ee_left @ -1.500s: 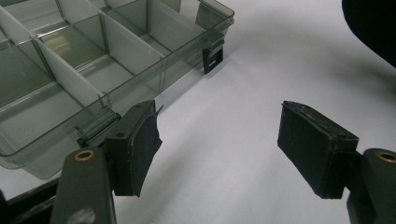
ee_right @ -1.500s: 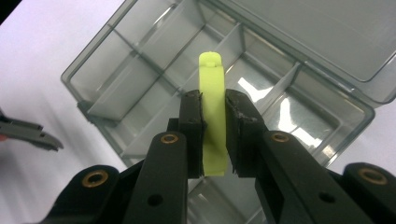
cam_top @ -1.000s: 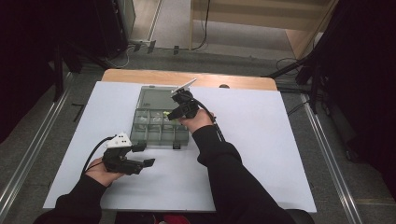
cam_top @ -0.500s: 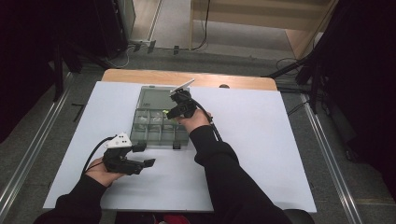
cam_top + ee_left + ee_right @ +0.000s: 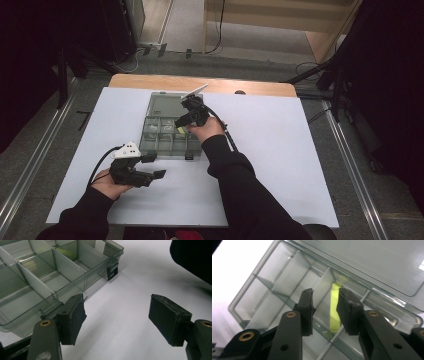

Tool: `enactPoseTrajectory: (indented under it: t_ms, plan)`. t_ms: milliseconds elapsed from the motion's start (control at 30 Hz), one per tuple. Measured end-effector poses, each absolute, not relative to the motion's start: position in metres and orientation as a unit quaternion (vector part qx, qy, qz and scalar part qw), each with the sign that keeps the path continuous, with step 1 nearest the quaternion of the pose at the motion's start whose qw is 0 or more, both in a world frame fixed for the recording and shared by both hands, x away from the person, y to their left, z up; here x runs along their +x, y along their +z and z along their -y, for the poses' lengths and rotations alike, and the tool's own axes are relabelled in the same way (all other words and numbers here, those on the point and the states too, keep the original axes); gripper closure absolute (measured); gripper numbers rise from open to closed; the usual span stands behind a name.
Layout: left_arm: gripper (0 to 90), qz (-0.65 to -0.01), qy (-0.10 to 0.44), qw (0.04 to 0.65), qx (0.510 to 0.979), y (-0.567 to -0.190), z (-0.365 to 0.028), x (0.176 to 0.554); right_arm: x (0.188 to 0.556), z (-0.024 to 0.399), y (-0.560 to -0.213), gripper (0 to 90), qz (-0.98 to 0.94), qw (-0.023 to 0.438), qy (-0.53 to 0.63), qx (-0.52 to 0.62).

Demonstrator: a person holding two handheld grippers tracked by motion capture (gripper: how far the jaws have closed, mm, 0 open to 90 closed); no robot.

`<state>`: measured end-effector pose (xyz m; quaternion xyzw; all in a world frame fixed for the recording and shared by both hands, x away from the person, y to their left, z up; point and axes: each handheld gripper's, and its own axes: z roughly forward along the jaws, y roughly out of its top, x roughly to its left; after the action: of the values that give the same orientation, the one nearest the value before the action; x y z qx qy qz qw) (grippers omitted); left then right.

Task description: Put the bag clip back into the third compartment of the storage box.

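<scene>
The right gripper (image 5: 325, 306) hung over the open compartment box (image 5: 170, 131) at mid-counter, its jaws having just opened partway, parted and empty, above the yellow-green strip (image 5: 334, 308) lying in 1 right-hand compartment. A clean release meant lifting straight up, clear of the thin dividers. The left gripper (image 5: 117, 320), jaws wide and empty, rested just beside the box's near-left edge. The white counter (image 5: 280, 150) lay open to the right.

My right tongs (image 5: 325, 312) have just been opening over the compartment box (image 5: 165, 131), their pads now parted. The yellow-green strip (image 5: 334, 307) lies in its compartment below the gap, free of both pads. I see nothing else shifted.
</scene>
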<state>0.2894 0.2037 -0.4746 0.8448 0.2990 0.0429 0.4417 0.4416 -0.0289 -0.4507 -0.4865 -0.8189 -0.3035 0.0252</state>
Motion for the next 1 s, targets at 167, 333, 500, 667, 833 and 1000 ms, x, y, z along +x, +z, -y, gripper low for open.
enactPoseTrajectory:
  t_ms: [167, 333, 500, 667, 833, 1000]
  plan:
    - [28.7, -0.303, 0.035, 0.438, 0.845, -0.472, -0.204, 0.291, 0.436, 0.030, -0.445, 62.1, 0.829, 0.019, -0.306, -0.468]
    - [28.8, -0.308, 0.035, 0.438, 0.844, -0.470, -0.205, 0.292, 0.430, 0.034, -0.439, 57.0, 0.833, 0.018, -0.326, -0.447]
    - [28.8, -0.317, 0.030, 0.434, 0.843, -0.467, -0.206, 0.295, 0.424, 0.039, -0.434, 52.8, 0.840, 0.015, -0.339, -0.424]
    - [28.6, -0.322, 0.015, 0.433, 0.842, -0.461, -0.204, 0.297, 0.415, 0.047, -0.430, 43.7, 0.846, 0.001, -0.359, -0.395]
    - [28.6, -0.318, 0.019, 0.426, 0.846, -0.459, -0.200, 0.300, 0.408, 0.058, -0.428, 41.3, 0.844, 0.010, -0.377, -0.382]
    - [28.6, -0.322, 0.018, 0.430, 0.843, -0.457, -0.201, 0.303, 0.403, 0.070, -0.428, 38.9, 0.843, 0.011, -0.386, -0.375]
